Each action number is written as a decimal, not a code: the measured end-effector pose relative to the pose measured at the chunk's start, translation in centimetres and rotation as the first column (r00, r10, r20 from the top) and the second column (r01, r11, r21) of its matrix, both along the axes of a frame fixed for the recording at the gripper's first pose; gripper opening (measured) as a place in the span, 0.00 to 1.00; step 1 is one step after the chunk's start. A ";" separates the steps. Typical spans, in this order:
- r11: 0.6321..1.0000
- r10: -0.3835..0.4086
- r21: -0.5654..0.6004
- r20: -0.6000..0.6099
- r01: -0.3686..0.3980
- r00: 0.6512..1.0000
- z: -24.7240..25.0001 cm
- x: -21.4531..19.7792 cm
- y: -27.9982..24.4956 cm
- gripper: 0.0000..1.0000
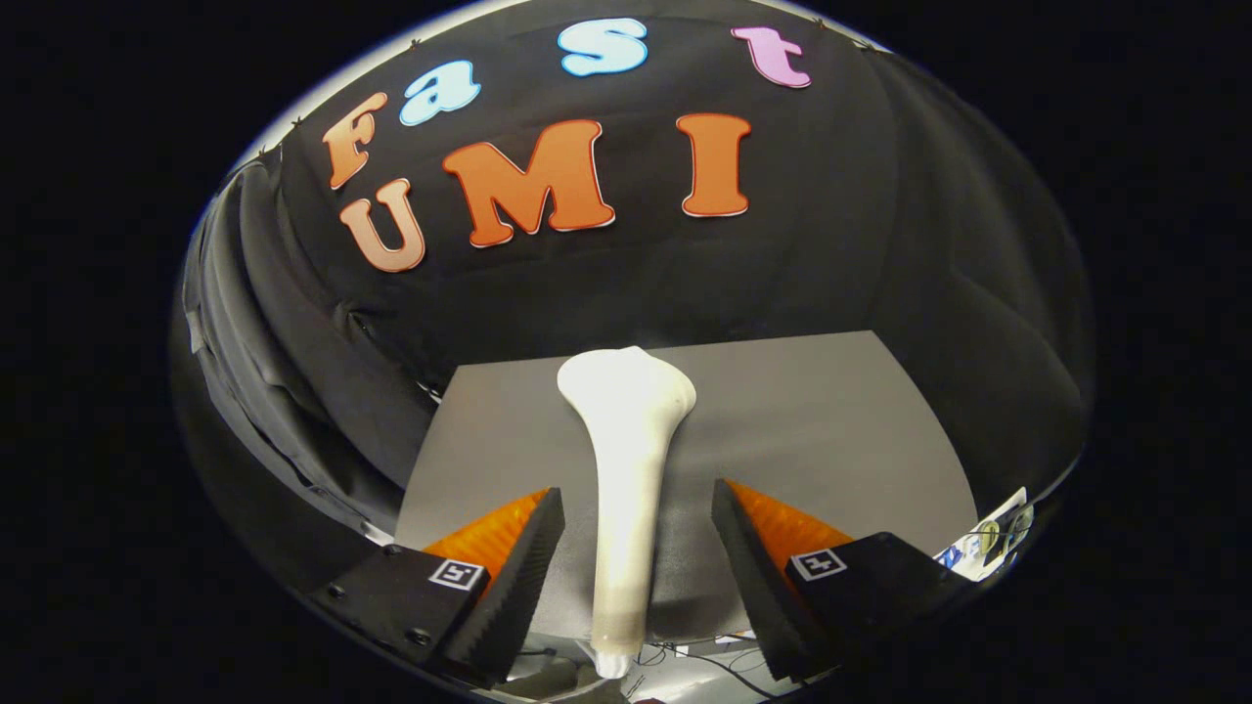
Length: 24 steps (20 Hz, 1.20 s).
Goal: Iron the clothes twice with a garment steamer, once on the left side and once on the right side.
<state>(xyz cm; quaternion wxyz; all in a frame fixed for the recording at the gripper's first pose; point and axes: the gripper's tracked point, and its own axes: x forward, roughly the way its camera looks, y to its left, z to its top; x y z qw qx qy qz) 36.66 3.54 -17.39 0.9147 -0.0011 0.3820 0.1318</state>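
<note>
The claw (638, 533) stood wide, neither finger touching the white garment steamer (626, 469) that ran between them toward twelve o'clock, its broad head just beyond the fingertips over a grey table (831, 411). Cables (704, 660) lay at six o'clock.

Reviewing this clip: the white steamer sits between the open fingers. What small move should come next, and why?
Probably close the fingers on the steamer. Its handle lies between them on the grey table, with a gap showing on each side, so the gripper is open and not yet gripping. Nothing can be ironed until the steamer is held. Whether the fingers are low enough is hard to tell.
</note>
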 end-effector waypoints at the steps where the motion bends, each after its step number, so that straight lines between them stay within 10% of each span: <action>1: 1.000 -0.001 -0.003 -0.025 0.001 1.000 -0.9 0.2 0.0 0.92; 13: 1.000 -0.013 0.012 -0.191 0.016 0.981 -5.2 2.2 1.2 0.61; 24: 0.996 -0.041 0.068 -0.107 0.049 0.993 -2.8 1.5 1.0 0.46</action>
